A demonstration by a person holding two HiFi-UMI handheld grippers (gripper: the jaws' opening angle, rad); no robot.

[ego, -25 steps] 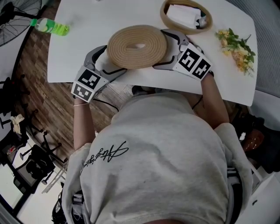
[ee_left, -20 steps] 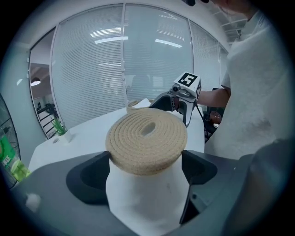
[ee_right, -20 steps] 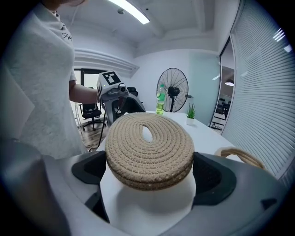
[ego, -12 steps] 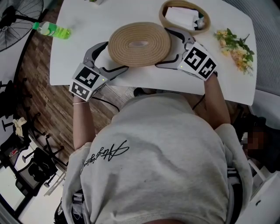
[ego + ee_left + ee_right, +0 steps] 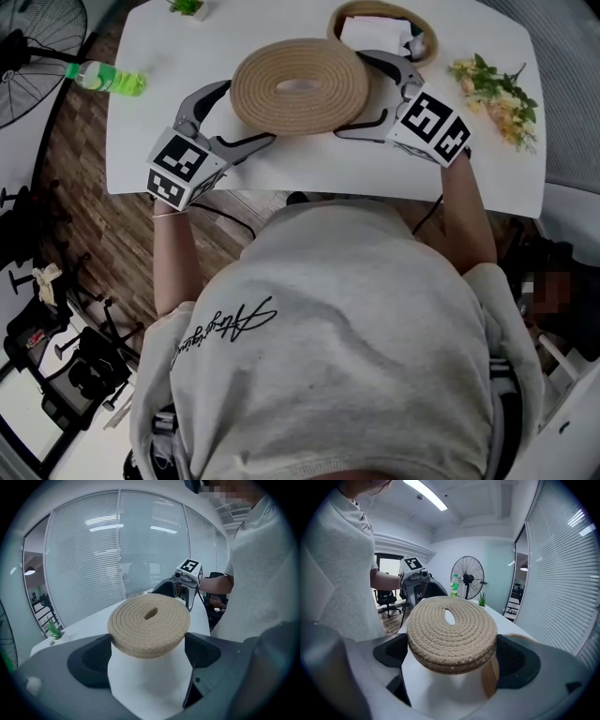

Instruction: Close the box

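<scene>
Pinching the woven lid (image 5: 300, 84) from both sides is what the step depends on, so the squeeze should stay even. A green bottle (image 5: 111, 80) lies at the left edge of the table (image 5: 169, 47), well clear of the path. The left gripper (image 5: 234, 117) has its jaws spread wide and pressed against the lid's left rim, near the table's near edge. The lid hangs flat between the two tools and seems to be lifted off the surface. The right gripper (image 5: 375, 94) holds the opposite rim the same way, jaws wide and bearing on the weave. The box (image 5: 375, 7), a round woven one with something white inside, stands at the far edge just beyond the right gripper. I judge that both hands should travel together toward that far edge and keep the lid level. The lid should be centred over the rim, lowered evenly, and released only once it sits all round. Any white contents standing proud could tip it. Flowers (image 5: 492, 89) near the right edge lie outside the route.
</scene>
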